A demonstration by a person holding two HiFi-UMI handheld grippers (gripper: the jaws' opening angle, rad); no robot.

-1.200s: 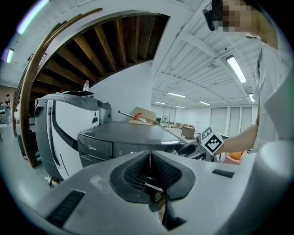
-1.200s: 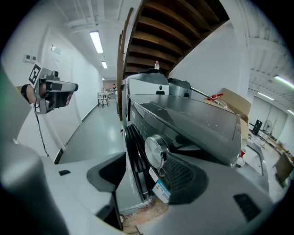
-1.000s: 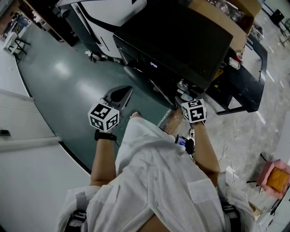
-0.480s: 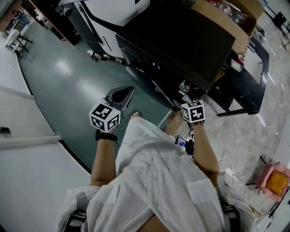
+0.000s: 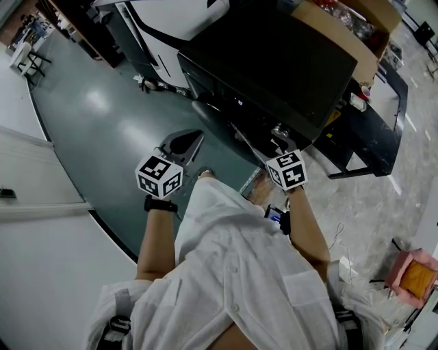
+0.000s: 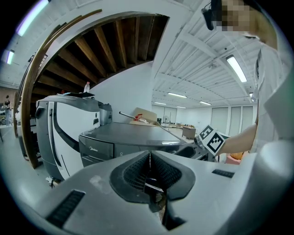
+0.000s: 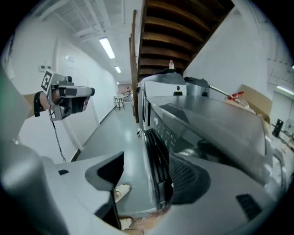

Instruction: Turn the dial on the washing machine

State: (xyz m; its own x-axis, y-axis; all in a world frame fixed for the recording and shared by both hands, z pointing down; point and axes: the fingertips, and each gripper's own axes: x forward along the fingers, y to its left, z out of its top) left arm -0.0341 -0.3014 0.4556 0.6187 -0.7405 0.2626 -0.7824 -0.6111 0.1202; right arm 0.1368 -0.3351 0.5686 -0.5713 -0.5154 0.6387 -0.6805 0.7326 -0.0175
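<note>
The dark washing machine [image 5: 274, 55] stands ahead of me, and its silvery dial [image 5: 279, 129] sits on the front control strip. My right gripper [image 5: 278, 145] is just below the dial, with its marker cube behind it. In the right gripper view its jaws [image 7: 147, 170] stand open, with the machine's front panel [image 7: 161, 131] running between them and a dark round knob [image 7: 203, 148] near the right jaw. Whether they touch the dial I cannot tell. Over the green floor, left of the machine, my left gripper [image 5: 183, 142] is shut and empty; its pads [image 6: 149, 158] meet.
A white and black appliance [image 5: 171, 17] stands to the left of the washing machine. A cardboard box [image 5: 342, 27] rests behind the machine's top. A black bench [image 5: 373, 130] is on the right, over the marble floor. A pink bag [image 5: 410, 270] lies at the far right.
My right gripper has crept up and slightly left, closer to the dial on the machine's front. The left gripper has barely moved.
</note>
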